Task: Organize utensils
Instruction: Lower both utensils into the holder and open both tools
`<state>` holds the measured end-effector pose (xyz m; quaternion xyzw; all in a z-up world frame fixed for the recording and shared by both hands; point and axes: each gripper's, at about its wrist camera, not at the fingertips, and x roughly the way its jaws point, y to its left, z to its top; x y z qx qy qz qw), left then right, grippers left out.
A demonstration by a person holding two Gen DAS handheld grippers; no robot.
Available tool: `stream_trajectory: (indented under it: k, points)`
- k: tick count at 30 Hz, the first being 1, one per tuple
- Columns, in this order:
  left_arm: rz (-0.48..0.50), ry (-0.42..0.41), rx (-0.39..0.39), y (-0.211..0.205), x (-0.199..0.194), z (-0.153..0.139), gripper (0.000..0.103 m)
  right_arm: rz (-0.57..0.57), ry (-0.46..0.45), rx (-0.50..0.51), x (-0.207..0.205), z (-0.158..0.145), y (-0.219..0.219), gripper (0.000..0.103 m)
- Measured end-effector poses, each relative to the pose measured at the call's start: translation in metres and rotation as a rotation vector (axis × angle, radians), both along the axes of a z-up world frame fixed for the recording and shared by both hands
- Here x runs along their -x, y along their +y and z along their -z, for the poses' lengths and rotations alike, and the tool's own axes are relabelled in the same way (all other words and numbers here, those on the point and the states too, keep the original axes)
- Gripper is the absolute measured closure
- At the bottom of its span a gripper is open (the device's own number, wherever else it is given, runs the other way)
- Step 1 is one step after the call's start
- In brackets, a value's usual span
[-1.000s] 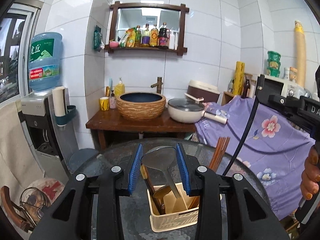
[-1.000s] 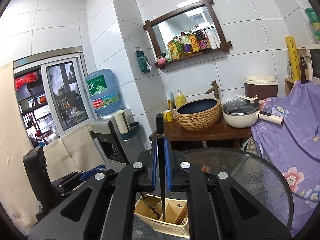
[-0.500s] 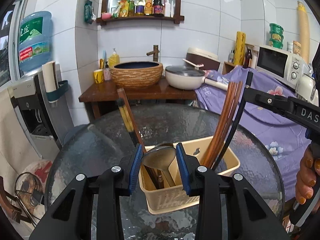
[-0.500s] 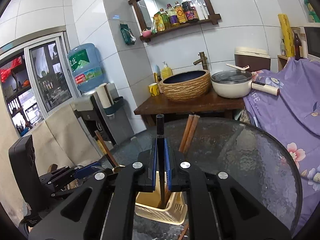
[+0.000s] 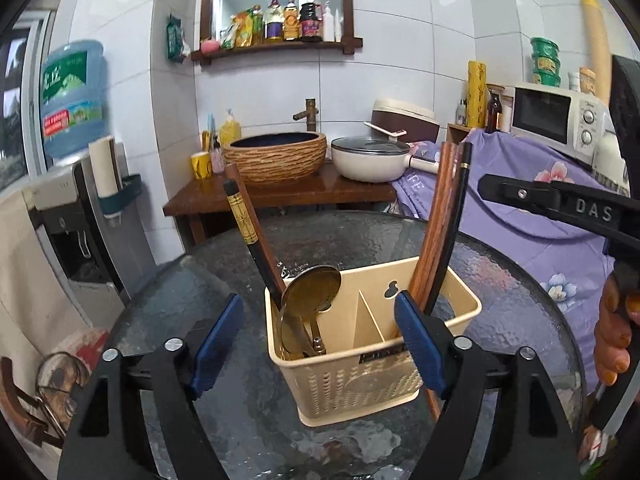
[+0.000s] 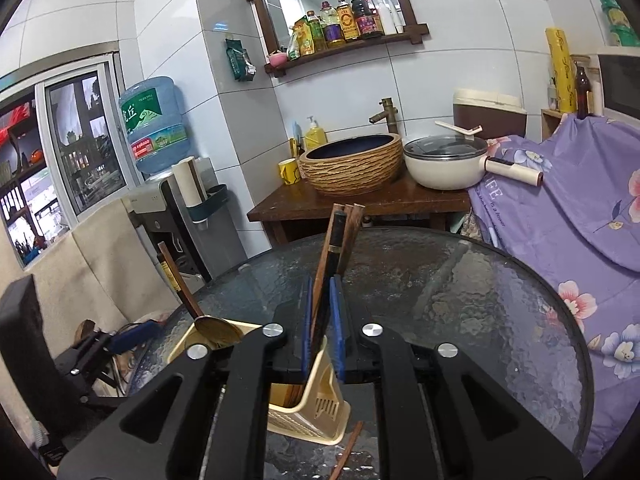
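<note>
A beige utensil basket (image 5: pixel 384 364) stands on the round glass table (image 5: pixel 500 280). A metal spoon (image 5: pixel 312 292) and a black gold-banded chopstick (image 5: pixel 248 224) lean in its left compartment. Brown chopsticks (image 5: pixel 438 220) and a black chopstick (image 5: pixel 460 200) lean in the right one. My left gripper (image 5: pixel 319 340) straddles the basket, its jaws opening wide and touching nothing. My right gripper (image 6: pixel 321 328) is opening over the basket (image 6: pixel 316 408). The black chopstick (image 6: pixel 334 248) stands loose between its narrow pads.
A loose brown chopstick (image 6: pixel 348 452) lies on the glass beside the basket. Beyond the table are a wooden stand with a woven basin (image 5: pixel 276 156) and a white pot (image 5: pixel 370 160), a water dispenser (image 5: pixel 72 208) to the left, and purple floral cloth (image 5: pixel 532 208) to the right.
Both grippers came down to the basket. The left jaws let go of the spoon and spread wide. The right jaws parted from the black chopstick, which now leans in the basket.
</note>
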<state>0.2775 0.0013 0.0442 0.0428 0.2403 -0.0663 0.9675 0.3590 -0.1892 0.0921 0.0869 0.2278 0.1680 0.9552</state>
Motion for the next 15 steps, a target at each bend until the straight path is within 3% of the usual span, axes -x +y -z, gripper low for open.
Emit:
stream_trajectory:
  k: [2,6,9,15]
  points:
    - [0.0,-0.018,-0.014,-0.003,0.01,0.0,0.018,0.031,-0.04,0.019,0.013,0.0,-0.002,0.049]
    - [0.007,-0.031,-0.049,-0.007,0.041,0.011,0.014,0.049,-0.071,0.086,0.039,0.012,-0.008,0.046]
    - [0.027,0.009,-0.057,-0.01,0.057,0.026,0.014,0.052,-0.034,0.116,0.05,0.03,-0.014,0.039]
    - [0.051,0.209,0.0,-0.019,0.069,0.078,0.018,0.063,0.121,0.154,0.066,0.086,-0.025,0.039]
